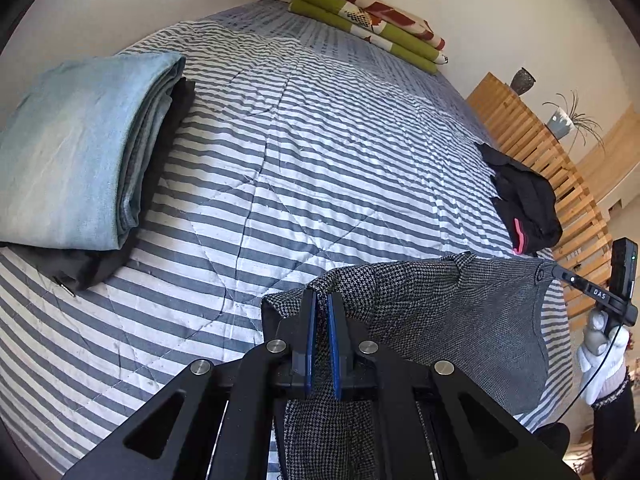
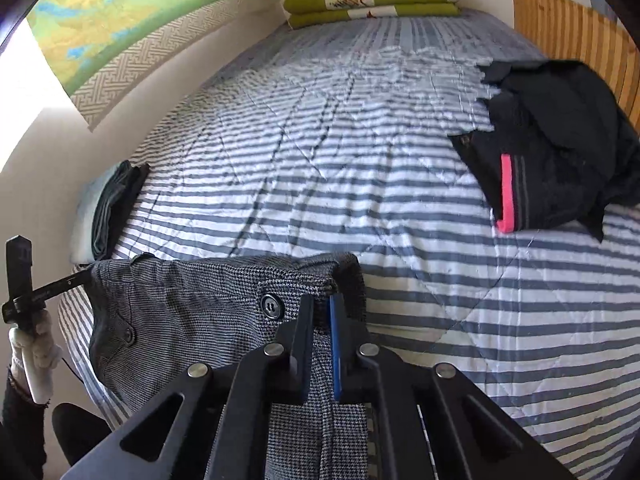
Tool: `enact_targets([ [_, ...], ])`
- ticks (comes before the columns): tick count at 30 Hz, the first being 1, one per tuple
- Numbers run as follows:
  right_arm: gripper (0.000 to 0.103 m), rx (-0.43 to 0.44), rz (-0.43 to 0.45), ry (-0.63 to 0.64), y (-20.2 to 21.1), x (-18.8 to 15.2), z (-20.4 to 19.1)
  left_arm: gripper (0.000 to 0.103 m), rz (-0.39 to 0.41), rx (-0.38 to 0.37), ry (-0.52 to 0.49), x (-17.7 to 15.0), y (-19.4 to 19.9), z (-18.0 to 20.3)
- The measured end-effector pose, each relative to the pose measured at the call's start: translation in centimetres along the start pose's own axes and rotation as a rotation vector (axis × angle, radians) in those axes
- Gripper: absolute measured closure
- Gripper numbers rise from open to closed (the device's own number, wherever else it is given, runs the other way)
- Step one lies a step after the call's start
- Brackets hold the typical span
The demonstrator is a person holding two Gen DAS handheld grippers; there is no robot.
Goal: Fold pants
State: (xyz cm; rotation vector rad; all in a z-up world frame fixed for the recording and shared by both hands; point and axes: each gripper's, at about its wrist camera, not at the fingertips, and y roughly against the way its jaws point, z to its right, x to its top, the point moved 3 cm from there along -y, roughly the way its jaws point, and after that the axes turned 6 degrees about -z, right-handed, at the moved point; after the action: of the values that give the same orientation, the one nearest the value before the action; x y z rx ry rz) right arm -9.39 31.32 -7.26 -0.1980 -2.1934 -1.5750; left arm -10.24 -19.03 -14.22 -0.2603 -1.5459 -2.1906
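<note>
Striped bedspread [image 1: 320,152] below; grey houndstooth pants [image 1: 460,312] stretched taut, waistband clenched by left tool [image 1: 322,304] and right tool [image 2: 320,308]

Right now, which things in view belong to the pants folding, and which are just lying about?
In the job:
- grey houndstooth pants
- left tool, shut on the waistband
- right tool, shut on the waistband
- striped bedspread, the work surface

Lying about:
- folded blue cloth pile
- black garment heap with pink stripe
- green patterned blankets
- vase
</note>
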Motion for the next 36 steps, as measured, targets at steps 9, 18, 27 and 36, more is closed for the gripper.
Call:
enact_targets([
  [9,0.103,-0.166,-0.038,0.052,-5.9,5.8,-0.6,0.091,-0.111,0.148,0.046,1.2,-6.4,-3.0],
  [18,0.085,-0.017,-0.081,-0.082,-0.7,0.2,5.3,0.082,-0.022,0.18,-0.031,0.3,-0.4,-0.8],
  [27,0.065,0.223,-0.187,-0.303,1.4,-14.7,7.0,0.082,-0.102,-0.026,-0.438,-7.6,-0.7,18.2],
  [36,0.096,0.358,-0.119,-0.402,1.2,-14.7,6.4,0.06,-0.201,-0.053,-0.768,-15.2,-7.0,33.3],
])
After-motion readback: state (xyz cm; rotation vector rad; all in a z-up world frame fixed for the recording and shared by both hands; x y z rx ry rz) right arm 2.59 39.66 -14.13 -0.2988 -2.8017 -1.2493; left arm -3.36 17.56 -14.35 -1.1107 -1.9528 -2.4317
